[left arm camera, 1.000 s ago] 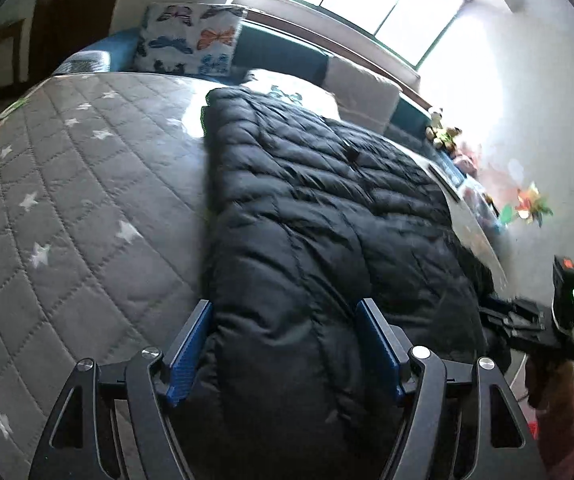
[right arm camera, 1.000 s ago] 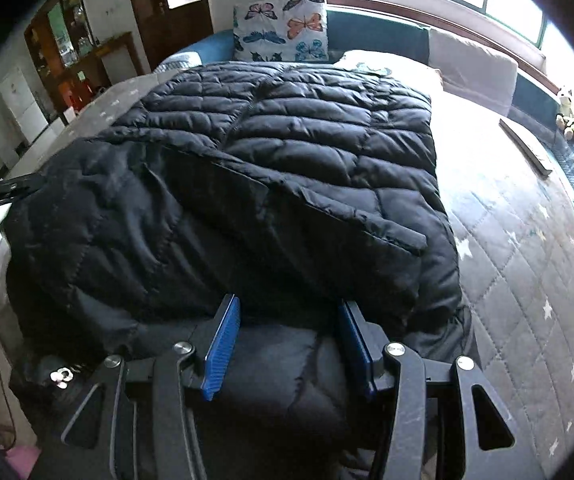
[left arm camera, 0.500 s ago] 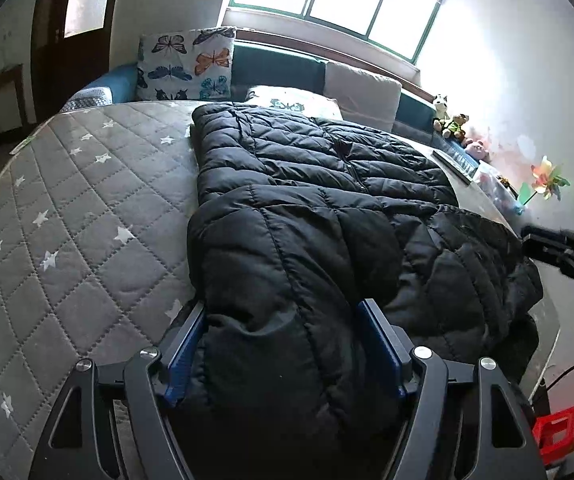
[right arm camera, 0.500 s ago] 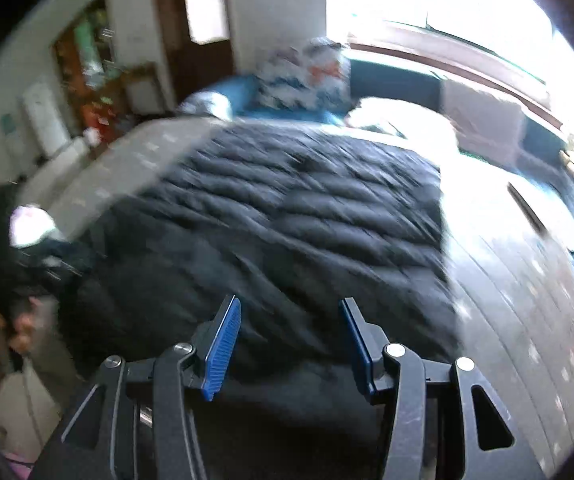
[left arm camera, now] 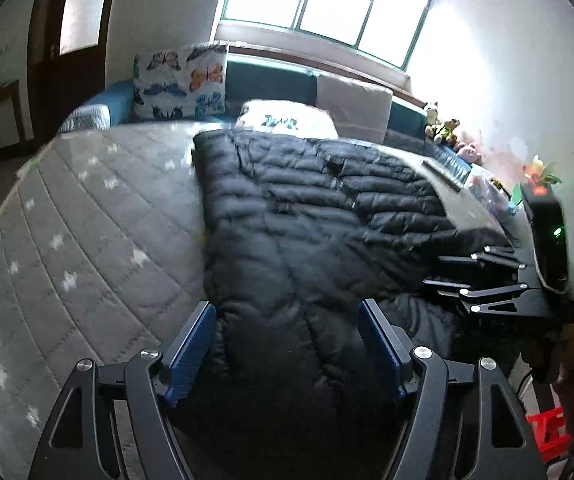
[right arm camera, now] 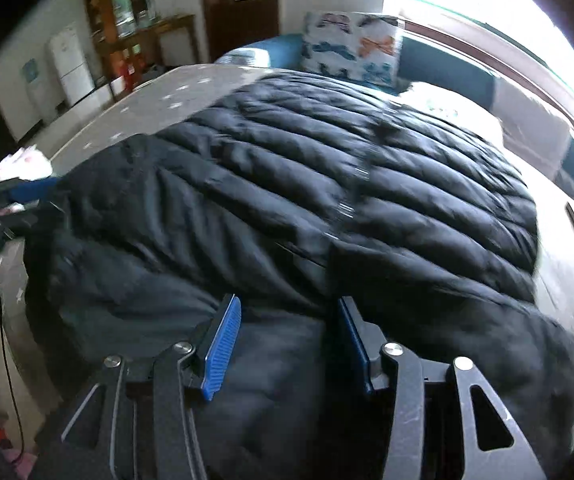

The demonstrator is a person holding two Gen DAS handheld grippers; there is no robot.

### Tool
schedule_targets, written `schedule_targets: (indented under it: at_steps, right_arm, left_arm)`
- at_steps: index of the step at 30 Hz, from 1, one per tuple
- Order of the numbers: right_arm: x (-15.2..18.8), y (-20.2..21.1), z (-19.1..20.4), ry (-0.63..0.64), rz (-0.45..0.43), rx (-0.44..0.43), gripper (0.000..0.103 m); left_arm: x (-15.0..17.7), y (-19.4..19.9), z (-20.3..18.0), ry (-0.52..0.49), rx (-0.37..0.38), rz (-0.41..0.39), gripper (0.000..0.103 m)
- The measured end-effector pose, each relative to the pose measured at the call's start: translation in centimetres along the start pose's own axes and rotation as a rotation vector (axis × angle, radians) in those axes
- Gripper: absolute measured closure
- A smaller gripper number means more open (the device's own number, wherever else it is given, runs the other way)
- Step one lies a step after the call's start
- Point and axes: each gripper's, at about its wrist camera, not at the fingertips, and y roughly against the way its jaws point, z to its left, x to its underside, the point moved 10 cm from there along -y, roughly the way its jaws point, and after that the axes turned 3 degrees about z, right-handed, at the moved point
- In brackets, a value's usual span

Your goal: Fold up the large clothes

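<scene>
A large black quilted puffer coat (left arm camera: pixel 311 208) lies spread along a grey star-patterned mattress (left arm camera: pixel 87 232); it also fills the right wrist view (right arm camera: pixel 327 184). My left gripper (left arm camera: pixel 287 332) is open, its blue pads either side of the coat's near end at the bed's front edge. My right gripper (right arm camera: pixel 287 328) is open over the coat's near hem on the other side. The right gripper also shows at the right of the left wrist view (left arm camera: pixel 503 280), beside the coat. Whether fabric is pinched is hidden by the folds.
A butterfly cushion (left arm camera: pixel 183 80) and white pillow (left arm camera: pixel 287 120) lie at the bed's head under a window. Soft toys (left arm camera: pixel 443 128) line the right wall. A cabinet and white fridge (right arm camera: pixel 71 68) stand beyond the bed's left side. A red stool (left arm camera: pixel 547 428) sits on the floor.
Both grippers have lifted and pulled back slightly. The coat's near end, bunched up half a second ago, now lies flatter. The right gripper came closer to the left one.
</scene>
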Motion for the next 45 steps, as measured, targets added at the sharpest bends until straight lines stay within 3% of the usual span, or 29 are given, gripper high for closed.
schedule_targets:
  at_steps: [6,9,11,15,18,23,27,30,32,36,40,45]
  right_arm:
    - [3.2,3.1,-6.5,-0.106,-0.013,0.08,0.05]
    - [5.2,3.9,-9.1,-0.17,-0.016,0.108,0.05]
    - [6.5,3.5,-10.0,-0.226,-0.012,0.06,0.05]
    - [6.7,3.3,-10.0,-0.227,-0.036,0.038,0.05]
    - [6.7,3.9,-10.1,-0.2,-0.024,0.047,0.05]
    - [3.8,7.6,-10.8,-0.19,-0.106,0.022,0.05]
    - [2.4,6.2,-11.6,-0.205,-0.077,0.026,0.05]
    - [3.9,2.7,-12.6,-0.221,0.013,0.05,0.05]
    - [5.0,1.3,-13.0,-0.236,0.023,0.03,0.05]
    - [4.9,4.0,-12.6,-0.233,-0.006,0.054,0.05]
    - [5.2,7.2,-10.3,-0.148,-0.035,0.055,0.05]
    - [8.2,5.5,-9.8,-0.097,0.029,0.095,0.05]
  left_arm:
    - [-3.0,2.7,-2.7,-0.046,0.068,-0.05,0.027]
    - [-3.1,1.3,-4.5,-0.107,0.101,-0.018,0.027]
    - [-2.5,-0.5,-5.1,-0.13,0.096,0.025,0.027]
    - [-0.2,-4.4,-5.1,-0.125,0.083,0.126,0.027]
    - [-0.1,-4.5,-5.4,-0.156,0.052,0.131,0.027]
    - [-2.7,-2.7,-7.5,-0.136,0.164,0.105,0.027]
    - [-3.5,-4.0,-10.0,-0.157,0.209,0.125,0.027]
    - [-2.3,-6.3,-11.6,-0.166,0.239,0.181,0.027]
    - [-1.4,-7.4,-12.1,-0.172,0.228,0.202,0.027]
    - [-0.6,-7.2,-13.3,-0.199,0.241,0.211,0.027]
    - [0.0,-5.7,-14.5,-0.246,0.256,0.188,0.027]
    - [2.0,-6.5,-14.7,-0.285,0.236,0.212,0.027]
